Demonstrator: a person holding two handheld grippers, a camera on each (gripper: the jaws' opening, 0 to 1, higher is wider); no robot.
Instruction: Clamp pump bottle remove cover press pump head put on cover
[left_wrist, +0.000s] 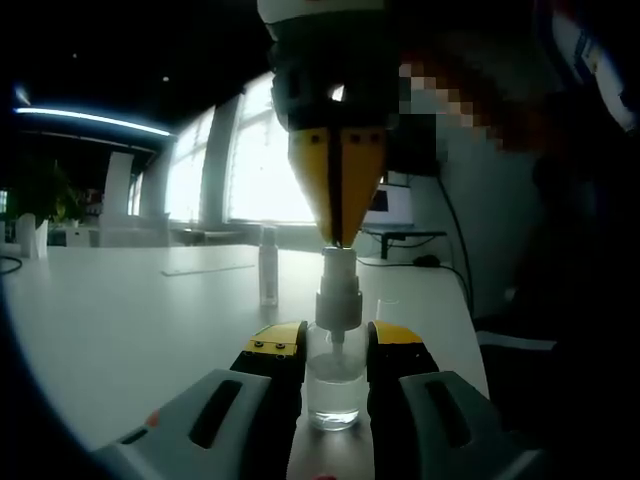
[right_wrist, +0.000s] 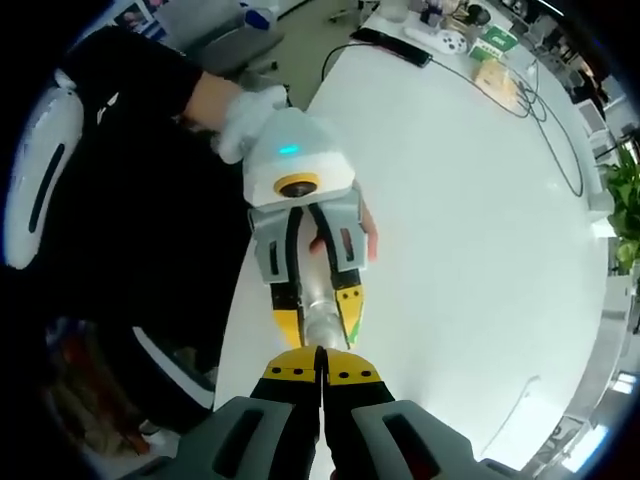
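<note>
A small clear pump bottle (left_wrist: 335, 395) with a white pump head (left_wrist: 338, 275) stands upright on the white table (left_wrist: 130, 320). My left gripper (left_wrist: 335, 345) is shut on its body, one yellow-tipped jaw on each side. My right gripper (left_wrist: 338, 238) comes straight down from above, shut, with its yellow tips resting on the top of the pump head. In the right gripper view, my right gripper (right_wrist: 320, 368) points down at the bottle (right_wrist: 322, 318) held in the left gripper (right_wrist: 318, 325). A slim clear piece (left_wrist: 268, 265), possibly the cover, stands behind on the left.
The table edge (left_wrist: 470, 310) runs close on the right, where a person stands. A monitor (left_wrist: 392, 205) and cables (left_wrist: 425, 262) lie at the back. In the right gripper view, a gloved hand (right_wrist: 245, 120) holds the left gripper, with boxes (right_wrist: 495, 60) and a plant (right_wrist: 625, 200) farther along.
</note>
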